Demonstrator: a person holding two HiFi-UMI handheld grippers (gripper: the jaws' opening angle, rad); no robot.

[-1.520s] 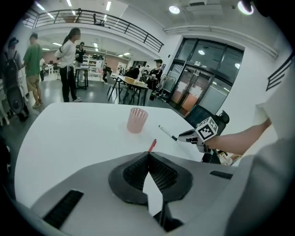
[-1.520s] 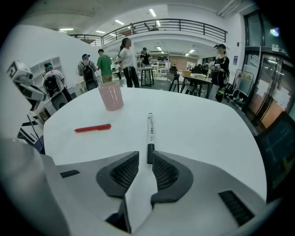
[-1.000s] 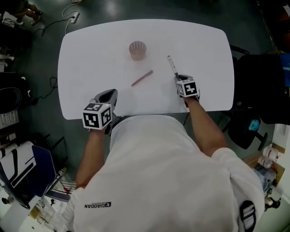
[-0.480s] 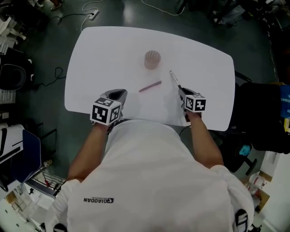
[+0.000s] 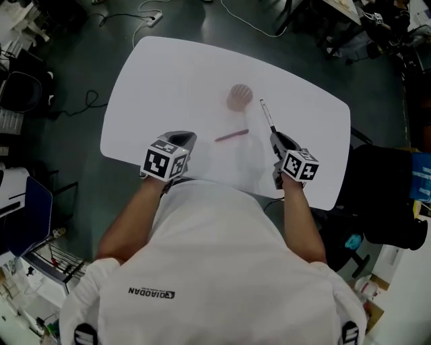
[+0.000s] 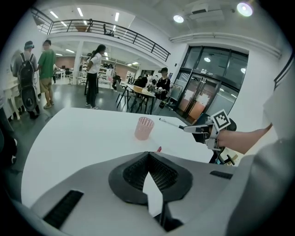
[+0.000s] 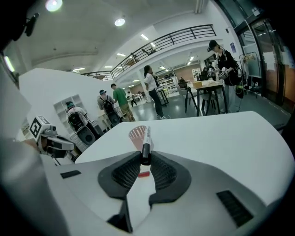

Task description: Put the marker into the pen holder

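Observation:
A pink mesh pen holder (image 5: pixel 239 97) (image 6: pixel 144 127) (image 7: pixel 137 134) stands upright near the middle of the white table (image 5: pixel 168 74). My right gripper (image 5: pixel 277 139) (image 7: pixel 145 161) is shut on a white marker (image 5: pixel 267 118) (image 7: pixel 146 144) with a black end, which points forward toward the holder's right side. A reddish pen (image 5: pixel 231 136) (image 6: pixel 159 149) lies flat on the table in front of the holder. Near the front edge, to the left, my left gripper (image 5: pixel 180 140) (image 6: pixel 148 156) is shut with nothing between its jaws.
The table (image 6: pixel 83 133) is bare apart from these items. Cables (image 5: pixel 131 17) and chairs (image 5: pixel 390 195) lie on the dark floor around it. Several people (image 6: pixel 39 69) stand far off in the hall.
The head view has shifted, so the table now sits more slanted in frame. My right gripper with the marker has drawn slightly closer to the holder. The left gripper holds its place.

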